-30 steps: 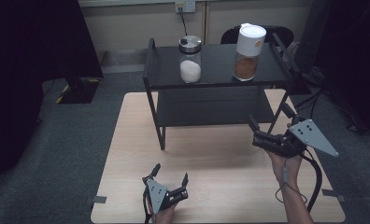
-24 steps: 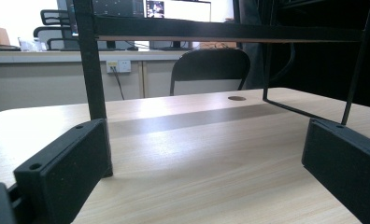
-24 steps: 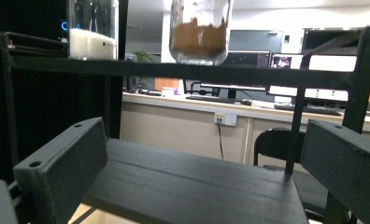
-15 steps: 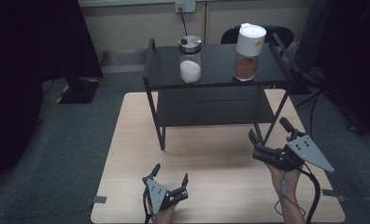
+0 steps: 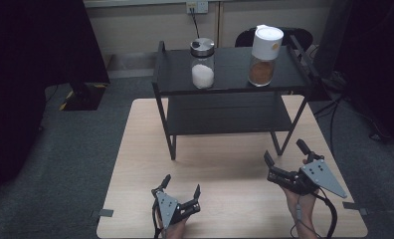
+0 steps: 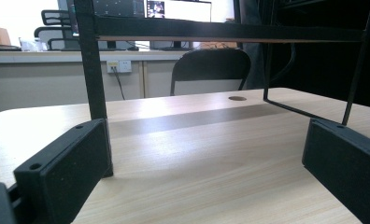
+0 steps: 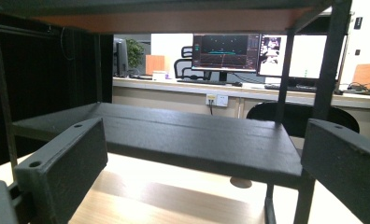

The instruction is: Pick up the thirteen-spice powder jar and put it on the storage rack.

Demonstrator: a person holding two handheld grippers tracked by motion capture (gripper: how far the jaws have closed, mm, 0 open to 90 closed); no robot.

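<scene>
Since both hand-held grippers gape empty, the brown-filled jar (image 5: 263, 55) stands ahead, well above the right hand-held gripper (image 5: 284, 164), the nearer one.

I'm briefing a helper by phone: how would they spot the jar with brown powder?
Find the black two-tier shelf on the wooden table. Two jars stand on its top tier; the brown-powder jar is the right one. It has a tall white lid, while its neighbour holds white powder under a metal lid.
</scene>
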